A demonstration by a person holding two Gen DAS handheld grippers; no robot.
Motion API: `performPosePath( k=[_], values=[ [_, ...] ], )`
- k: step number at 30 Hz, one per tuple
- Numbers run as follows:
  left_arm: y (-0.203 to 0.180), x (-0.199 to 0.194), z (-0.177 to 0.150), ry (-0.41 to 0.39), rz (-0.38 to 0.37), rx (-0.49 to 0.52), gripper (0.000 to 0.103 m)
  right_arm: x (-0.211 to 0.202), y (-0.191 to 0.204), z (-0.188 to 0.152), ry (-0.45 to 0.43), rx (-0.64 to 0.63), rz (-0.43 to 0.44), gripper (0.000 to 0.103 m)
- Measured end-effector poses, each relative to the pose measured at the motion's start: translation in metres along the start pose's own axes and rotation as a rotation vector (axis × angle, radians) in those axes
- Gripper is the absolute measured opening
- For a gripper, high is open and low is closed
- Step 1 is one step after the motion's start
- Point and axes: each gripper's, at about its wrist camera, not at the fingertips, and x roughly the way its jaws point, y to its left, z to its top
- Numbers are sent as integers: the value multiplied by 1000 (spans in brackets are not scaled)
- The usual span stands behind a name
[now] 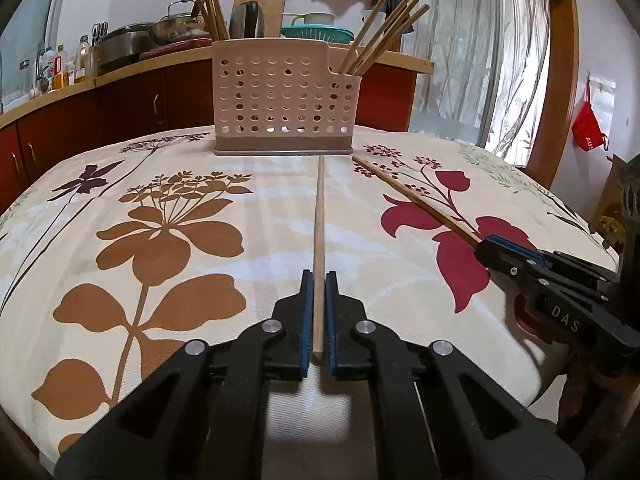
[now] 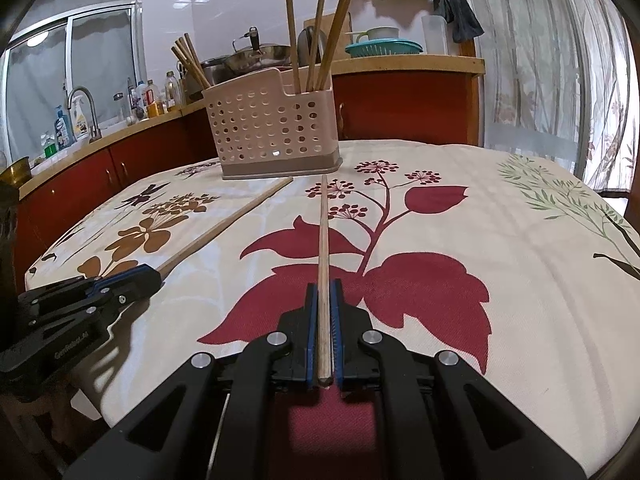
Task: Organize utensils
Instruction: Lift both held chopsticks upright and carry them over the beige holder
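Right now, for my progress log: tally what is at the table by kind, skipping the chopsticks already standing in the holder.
Loose chopsticks: 2 (left chopstick, right chopstick)
Claws: 2 (left claw, right claw)
Holder: 1
Total: 5

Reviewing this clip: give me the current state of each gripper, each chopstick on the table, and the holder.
left gripper: shut on the left chopstick.
right gripper: shut on the right chopstick.
left chopstick: gripped near its thick end, tip pointing toward the holder.
right chopstick: gripped near its thick end, tip pointing toward the holder.
utensil holder: upright on the tablecloth, chopsticks already standing at both ends.
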Motion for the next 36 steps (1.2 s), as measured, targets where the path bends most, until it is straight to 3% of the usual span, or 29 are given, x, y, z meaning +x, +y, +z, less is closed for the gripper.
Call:
performPosePath(
  k=[7, 16, 22, 30, 36],
  values=[
    [4, -5, 2, -7, -2, -12, 7, -6, 1, 2, -17, 4, 4, 6],
    [9, -26, 19, -89, 13, 6, 7, -24, 12, 19, -75, -42, 0, 4],
    [9, -21, 13, -59, 9, 14, 7, -13, 17, 9, -29, -81, -9, 4],
    [9, -20, 12, -57, 9, 14, 7, -12, 10, 3, -33, -54, -28, 20],
    [9, -20, 11, -56, 10, 13, 7, -6, 4, -5, 4, -39, -29, 20]
  ],
)
